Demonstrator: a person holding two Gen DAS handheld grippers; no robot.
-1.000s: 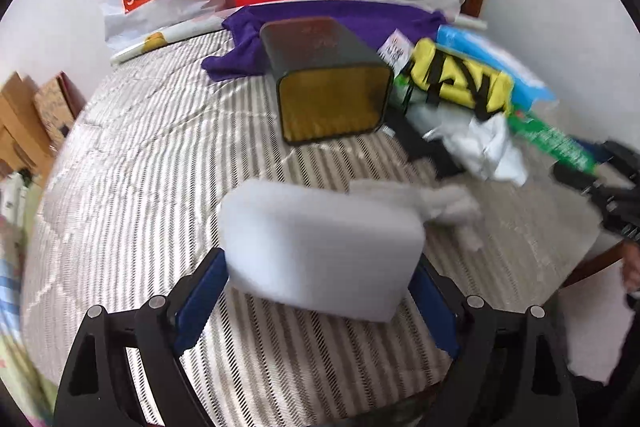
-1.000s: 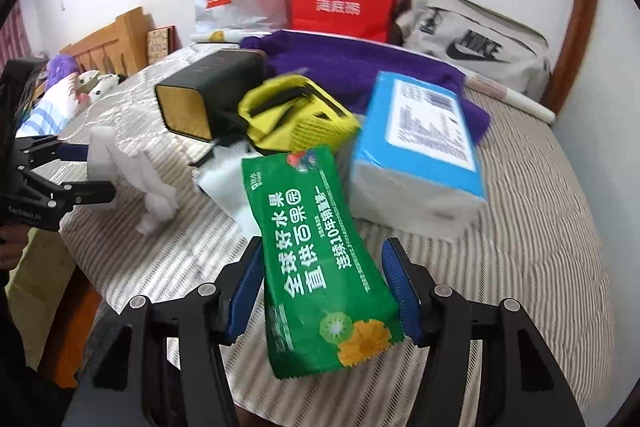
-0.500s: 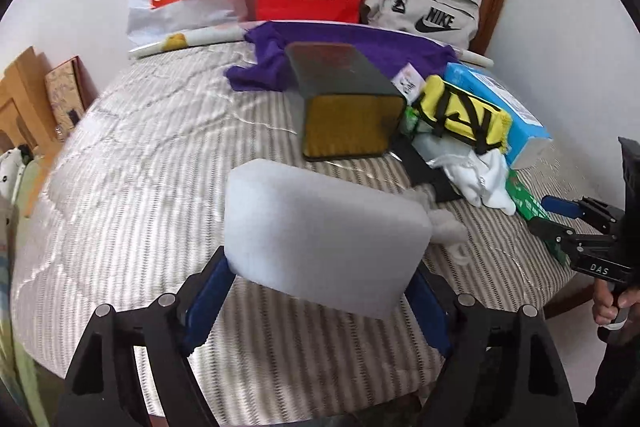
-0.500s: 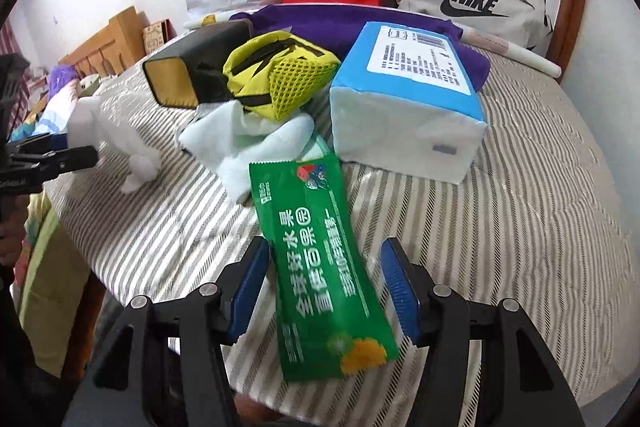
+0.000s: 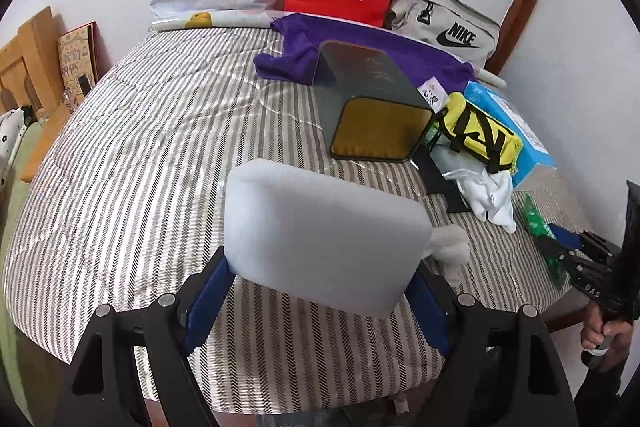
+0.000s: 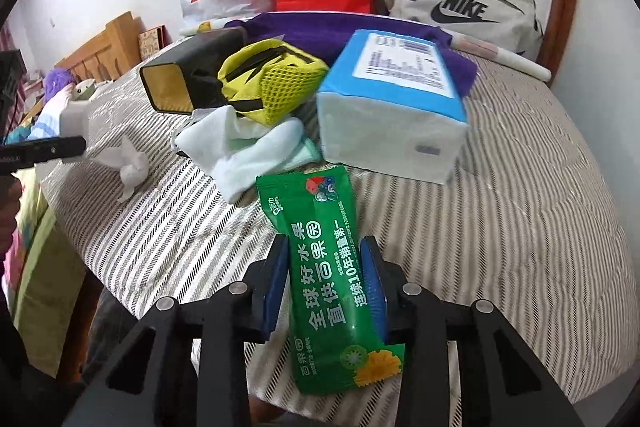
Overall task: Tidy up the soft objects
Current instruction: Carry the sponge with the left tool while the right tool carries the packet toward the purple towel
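Right gripper [image 6: 324, 283] jaws just closing on green wipes packet [image 6: 328, 267] lying at near edge of striped bed [image 5: 120, 167], pads touching packet's sides. Left gripper [image 5: 320, 291] holds white foam block [image 5: 320, 235] above bed. Likely next: lift packet.

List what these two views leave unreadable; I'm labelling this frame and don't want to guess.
- White plush toy: left wrist view, mostly hidden behind the white foam block held in the left tool.
- Dark storage bin: both views; only its yellow lining shows through the mouth, so the contents cannot be told.
- Green wet-wipe pack: right wrist view, the right tool covers its edges; small print too small.
- Person's hand: left wrist view, cut off by the edge.
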